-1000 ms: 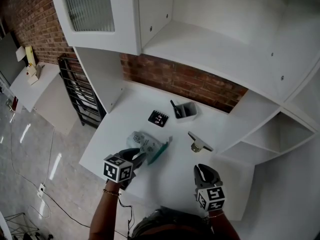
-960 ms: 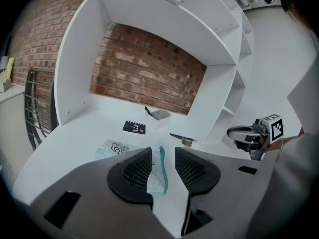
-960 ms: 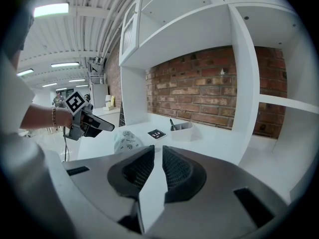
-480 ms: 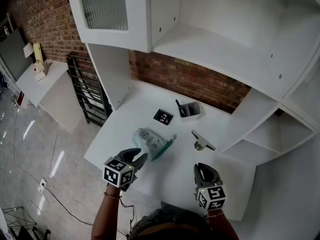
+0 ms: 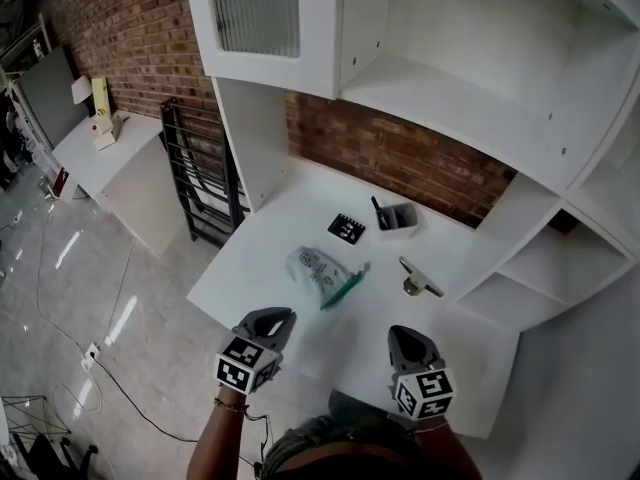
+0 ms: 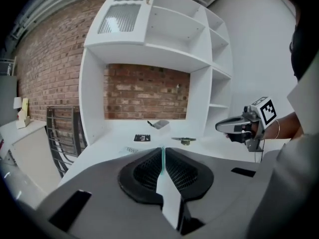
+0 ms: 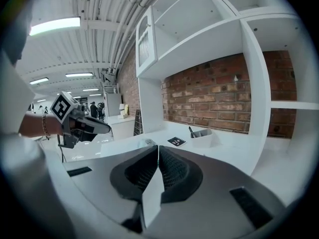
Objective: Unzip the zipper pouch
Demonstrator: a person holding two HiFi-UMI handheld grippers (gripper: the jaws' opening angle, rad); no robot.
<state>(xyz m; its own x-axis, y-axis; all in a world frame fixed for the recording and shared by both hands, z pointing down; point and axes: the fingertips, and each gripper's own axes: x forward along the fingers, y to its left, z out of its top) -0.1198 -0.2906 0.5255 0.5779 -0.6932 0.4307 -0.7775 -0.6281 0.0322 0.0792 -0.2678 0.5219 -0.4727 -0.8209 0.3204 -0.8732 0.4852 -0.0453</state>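
The zipper pouch (image 5: 322, 272) is clear plastic with a teal zipper edge. It lies flat in the middle of the white desk (image 5: 290, 208). My left gripper (image 5: 278, 317) hovers at the desk's near edge, a short way from the pouch and not touching it. Its jaws are shut with nothing held, though a thin teal sliver shows along their seam in the left gripper view. My right gripper (image 5: 403, 337) hangs to the right at the near edge, also shut and empty. The pouch (image 6: 131, 150) shows low beyond the left jaws, and the pouch (image 7: 147, 142) shows past the right jaws.
Behind the pouch lie a black card (image 5: 346, 229) and a small white bin (image 5: 397, 216) with a black pen in it. A metal piece (image 5: 420, 280) lies to the right. White shelves rise above, and a black rack (image 5: 195, 183) stands to the left.
My left gripper has pulled back from the pouch toward the desk's near edge and its jaws have closed. The pouch stays on the desk. The right gripper has barely moved.
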